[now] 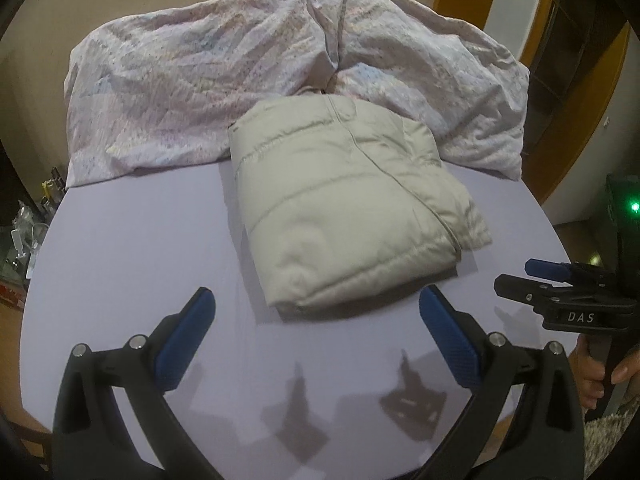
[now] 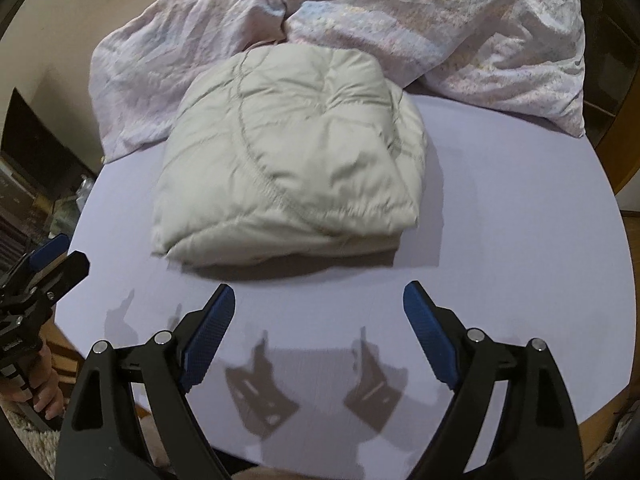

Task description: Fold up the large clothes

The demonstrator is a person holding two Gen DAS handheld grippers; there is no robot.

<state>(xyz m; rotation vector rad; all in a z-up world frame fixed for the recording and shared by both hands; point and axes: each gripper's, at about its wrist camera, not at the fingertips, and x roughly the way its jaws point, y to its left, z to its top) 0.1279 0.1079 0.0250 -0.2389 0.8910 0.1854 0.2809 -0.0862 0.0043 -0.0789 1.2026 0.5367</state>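
Left wrist view, garment: the beige padded jacket (image 1: 348,216) lay folded into a compact block at the middle of the lilac bench (image 1: 132,264), its far edge touching the bedding behind it, presumably set there to leave bare surface all round.
Left wrist view, bedding: a crumpled pastel-patterned quilt (image 1: 192,92) was heaped from 10 to 2 o'clock along the far edge, apparently pushed back to keep the working area free.
Left wrist view, left tongs: the left tongs (image 1: 318,336) stood wide at 6 o'clock, nothing between the blue pads, clear of the jacket's near edge.
Left wrist view, right tongs: seen at 3 o'clock, side on; their spread could not be read from this angle. A hand (image 1: 600,376) gripped the handle beneath.
Right wrist view, garment: the jacket (image 2: 288,160) filled the centre, stitched seams uppermost, layers stacked at the near edge; the fold looked complete or nearly so.
Right wrist view, right tongs: the right tongs (image 2: 320,332) were wide and empty at 6 o'clock, both pads short of the jacket, their shadows falling on bare bench (image 2: 520,240).
Right wrist view, left tongs: visible at 9 o'clock with fingers (image 2: 44,396) round the handle.
Judged reason: both tongs released and apart suggested the bundle had been left to rest.
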